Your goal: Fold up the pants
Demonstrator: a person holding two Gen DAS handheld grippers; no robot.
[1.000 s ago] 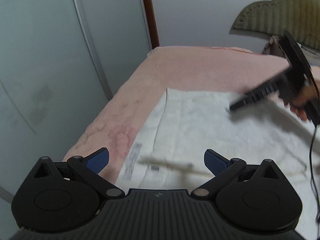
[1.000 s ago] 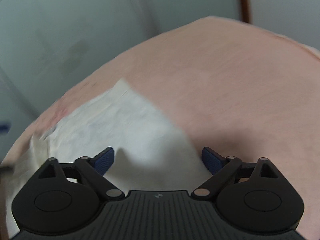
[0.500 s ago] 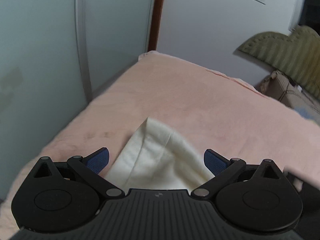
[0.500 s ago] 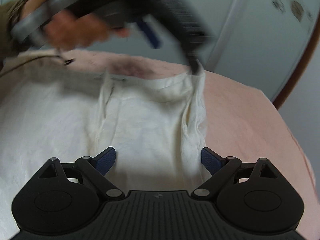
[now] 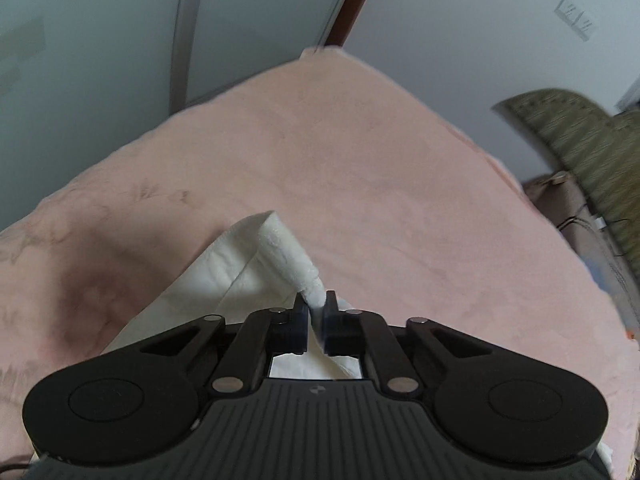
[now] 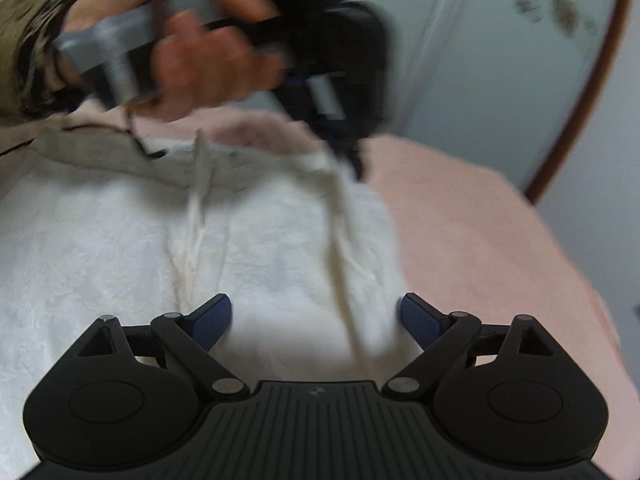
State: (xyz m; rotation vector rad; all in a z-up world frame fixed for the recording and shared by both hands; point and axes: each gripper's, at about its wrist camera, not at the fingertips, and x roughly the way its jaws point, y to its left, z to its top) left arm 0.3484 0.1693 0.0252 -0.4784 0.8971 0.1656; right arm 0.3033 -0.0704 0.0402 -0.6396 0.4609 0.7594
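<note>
Two tongs in play. Left tongs: jaws drawn together, clamped on a raised ridge of the white pants at what looks like a corner of the garment; cloth pinched up between the pads, the rest falling away to the left onto the pink bed cover. Right tongs: jaws wide apart, blue pads clear of any cloth, poised over the pants, which lie spread flat on the bed with a seam running away from the camera. Farther off in the right wrist view, a hand grips the grey handle of the left tongs; heavily blurred, but their tip appears to meet the pants' far edge. Beyond the bed: pale sliding panels, a brown door frame, an olive ribbed cushion at right.
</note>
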